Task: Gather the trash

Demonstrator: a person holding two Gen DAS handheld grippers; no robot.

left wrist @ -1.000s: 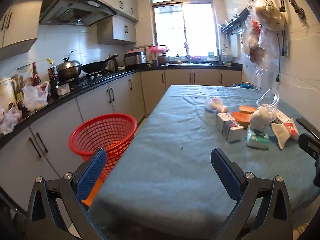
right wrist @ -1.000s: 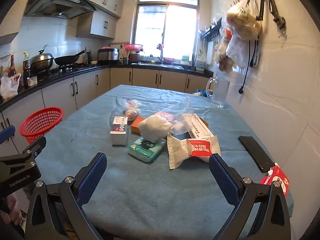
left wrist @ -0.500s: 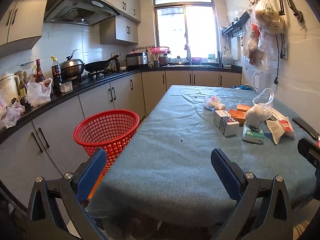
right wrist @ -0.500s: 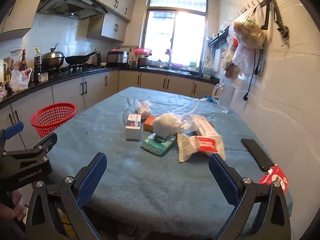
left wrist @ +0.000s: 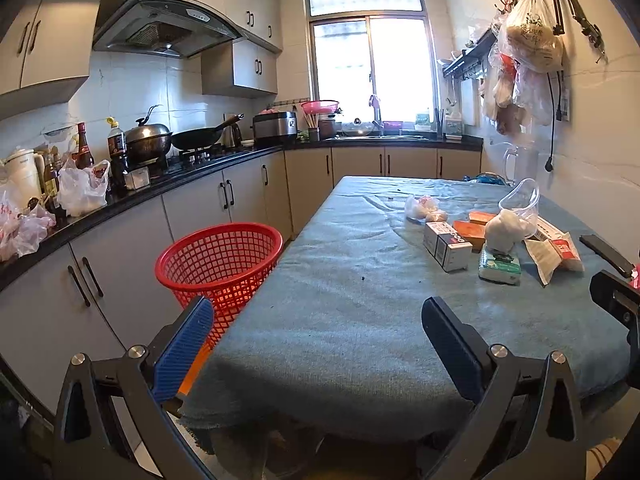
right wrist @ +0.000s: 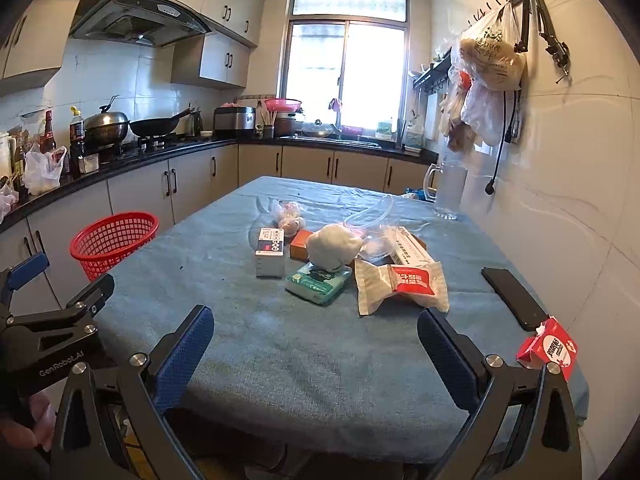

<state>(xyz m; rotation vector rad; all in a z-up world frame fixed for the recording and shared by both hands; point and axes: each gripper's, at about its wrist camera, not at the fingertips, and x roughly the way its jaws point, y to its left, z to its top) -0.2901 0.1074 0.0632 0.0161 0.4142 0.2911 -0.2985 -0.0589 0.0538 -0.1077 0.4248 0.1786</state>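
At the near edge of the tabletop (right wrist: 280, 344): left tool (left wrist: 316, 330) and right tool (right wrist: 316, 330), both spread wide, empty, touching nothing. Mid-tabletop, well beyond both tools: trash cluster. White box (right wrist: 270, 252) upright-flat, long axis running away from the near edge; green tissue pack (right wrist: 318, 282) just right of it; red-and-white wrapper (right wrist: 404, 284) further right, lying crosswise. Red basket (right wrist: 114, 238) off the tabletop's left side.

red mesh basket (left wrist: 219, 258), blue tablecloth (right wrist: 304, 344)
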